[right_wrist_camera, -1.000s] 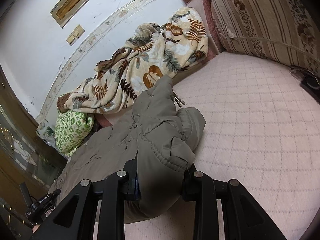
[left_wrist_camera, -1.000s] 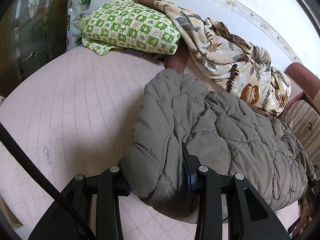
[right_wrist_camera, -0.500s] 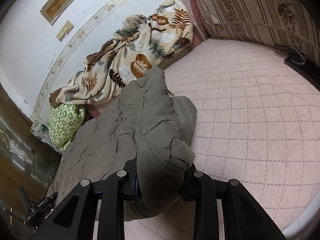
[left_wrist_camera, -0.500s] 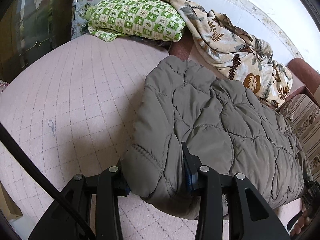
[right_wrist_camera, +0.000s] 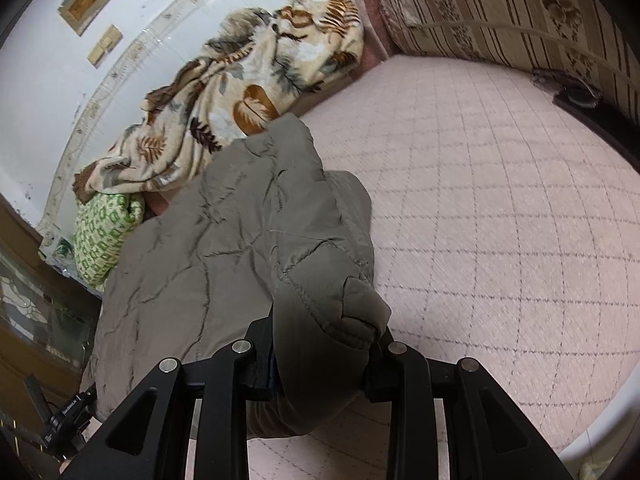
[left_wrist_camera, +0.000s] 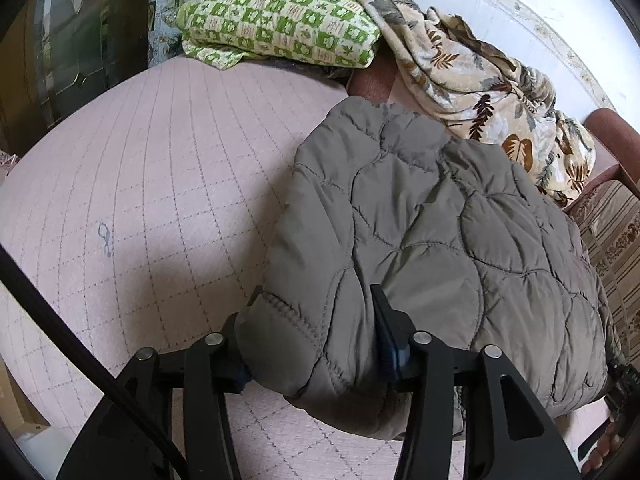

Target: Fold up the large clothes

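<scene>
Since a second ago, both my grippers have carried the jacket higher over the bed. Left gripper and right gripper jaws each pinch a hem corner; it's soft, bulky, slippery.

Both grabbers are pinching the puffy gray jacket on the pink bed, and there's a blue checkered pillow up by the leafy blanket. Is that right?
Almost. The pillow is green and white checkered, not blue; the left wrist view shows it clearly. The rest holds: the left gripper and right gripper both pinch the gray jacket on the pink bed, and the pillow lies by the leafy blanket.
</scene>
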